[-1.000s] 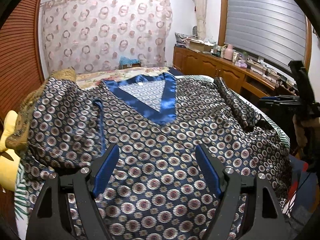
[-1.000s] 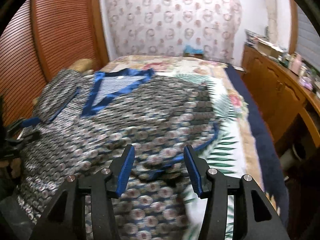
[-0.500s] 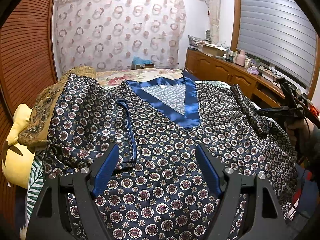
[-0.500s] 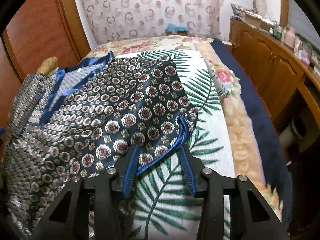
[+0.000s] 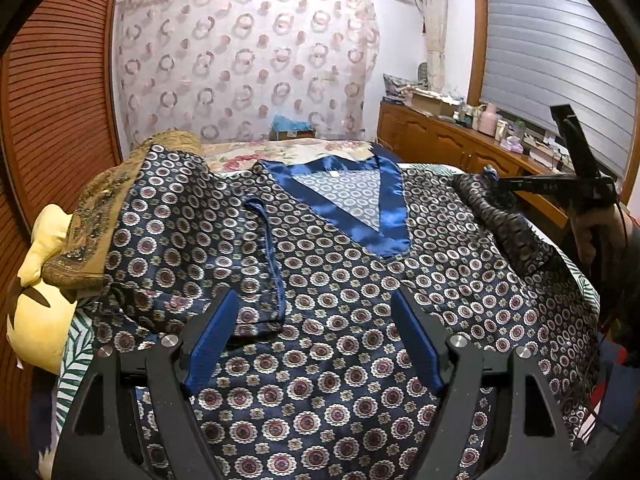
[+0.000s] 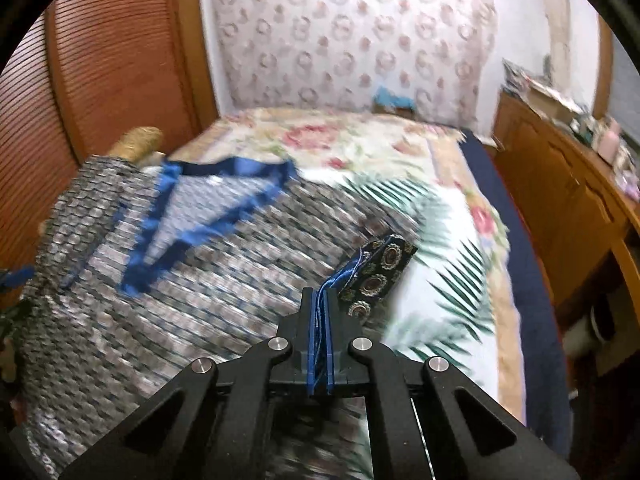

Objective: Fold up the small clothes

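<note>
The shirt, navy w/ a circle print and a shiny blue V-neck, lies spread front-up over the bed, collar toward the far wall. Its left sleeve is already folded in across the chest; the right sleeve is lifted at the cuff.

The right gripper is clenched on that cuff: blue hem trim is pinched between the pads, and printed fabric sticks out past the tips. The left gripper hangs over the lower front w/ jaws wide apart and nothing in them, not touching the cloth as far as I can tell.

Risks, as I judge them:
- The fabric looks slick and satiny, and the hold seems to be on the thin hem edge only, so a quick pull could slide it out and drop the sleeve short of the fold.
- The body isn't pinned by the left gripper, so dragging the sleeve inward may tug the whole shirt sideways and wrinkle the front, or undo the left sleeve fold.
- The left side rests partly on a yellow pillow and a gold cloth, so it's uneven there and the fold may come out skewed.
- The right wrist view is blurred, so the sleeve's exact lie is hard to read.

Writing: none readable. There is a small white tag inside the collar, too small to read. Items on the cabinet are too far away.
</note>
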`<state>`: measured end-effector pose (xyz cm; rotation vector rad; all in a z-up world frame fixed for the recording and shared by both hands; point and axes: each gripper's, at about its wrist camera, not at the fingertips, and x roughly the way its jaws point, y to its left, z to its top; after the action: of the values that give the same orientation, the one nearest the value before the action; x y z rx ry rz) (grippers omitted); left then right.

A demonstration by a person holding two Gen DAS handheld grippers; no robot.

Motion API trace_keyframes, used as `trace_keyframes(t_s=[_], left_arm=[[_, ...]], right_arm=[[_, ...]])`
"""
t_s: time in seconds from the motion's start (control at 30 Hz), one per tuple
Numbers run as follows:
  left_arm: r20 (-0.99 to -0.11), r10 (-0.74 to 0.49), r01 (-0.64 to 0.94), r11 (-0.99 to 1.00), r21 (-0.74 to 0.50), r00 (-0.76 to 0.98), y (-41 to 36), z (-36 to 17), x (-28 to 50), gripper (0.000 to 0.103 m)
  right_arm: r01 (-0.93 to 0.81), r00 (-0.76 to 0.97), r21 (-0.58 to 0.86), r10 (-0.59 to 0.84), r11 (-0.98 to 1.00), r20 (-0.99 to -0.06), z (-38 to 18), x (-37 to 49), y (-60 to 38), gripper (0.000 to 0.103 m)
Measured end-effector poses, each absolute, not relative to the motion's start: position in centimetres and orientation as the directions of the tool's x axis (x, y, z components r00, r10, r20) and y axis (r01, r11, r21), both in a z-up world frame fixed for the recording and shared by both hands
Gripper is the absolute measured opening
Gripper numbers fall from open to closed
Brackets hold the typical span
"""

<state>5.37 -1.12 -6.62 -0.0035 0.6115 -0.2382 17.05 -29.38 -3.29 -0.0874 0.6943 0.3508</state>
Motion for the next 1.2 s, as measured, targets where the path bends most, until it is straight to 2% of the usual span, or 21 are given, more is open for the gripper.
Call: trace_keyframes(t_s=[0.23, 0.27, 0.3, 0.33, 0.4, 0.43, 0.73, 0.97, 1.2], left_arm=[[-0.556, -0.202, 0.192, 0.978, -0.077, 0.806, 0.4, -6.0, 5.3, 0.079], [-0.554, -0.199, 0.189, 0.979, -0.077, 0.808, 0.5, -5.9, 5.3, 0.079], [-0.552, -0.198, 0.186, 0.979, -0.078, 0.81, 0.6, -5.8, 5.4, 0.079], [-0.55, -0.195, 0.182, 0.98, -0.079, 0.812, 0.8, -5.7, 5.4, 0.079], [-0.55, -0.189, 0.176, 0.981, -0.076, 0.813, 1.1, -5.7, 5.5, 0.079], [-0.551, -0.184, 0.173, 0.982, -0.073, 0.814, 1.2, -5.8, 5.7, 0.079], [-0.575, -0.147, 0.151, 0.988, -0.041, 0.805, 3.4, -5.4, 8.4, 0.079], [-0.591, -0.082, 0.103, 0.995, 0.002, 0.803, 6.6, -4.6, 11.7, 0.079], [-0.607, -0.011, 0.046, 0.998, 0.042, 0.795, 9.1, -4.1, 14.8, 0.079]], right_arm=[[-0.442, 0.703, -0.019, 0.334, 0.897, -0.628, -2.6, 15.5, -25.1, 0.003], [-0.445, 0.703, -0.023, 0.334, 0.895, -0.628, -2.6, 15.4, -24.9, 0.009], [-0.439, 0.707, -0.03, 0.325, 0.898, -0.628, -2.6, 15.4, -24.7, 0.021], [-0.43, 0.712, -0.037, 0.314, 0.902, -0.628, -2.4, 15.5, -25.1, 0.027], [-0.402, 0.727, -0.05, 0.286, 0.914, -0.624, -2.4, 15.8, -25.9, 0.047], [-0.385, 0.732, -0.051, 0.271, 0.921, -0.625, -2.6, 16.0, -26.4, 0.05], [-0.243, 0.674, -0.048, 0.133, 0.969, -0.726, -7.3, 20.9, -30.9, 0.05], [-0.237, 0.633, 0.031, 0.178, 0.971, -0.754, -8.9, 24.2, -31.9, 0.05], [-0.268, 0.637, 0.002, 0.179, 0.963, -0.75, -9.1, 26.6, -31.1, 0.05]])
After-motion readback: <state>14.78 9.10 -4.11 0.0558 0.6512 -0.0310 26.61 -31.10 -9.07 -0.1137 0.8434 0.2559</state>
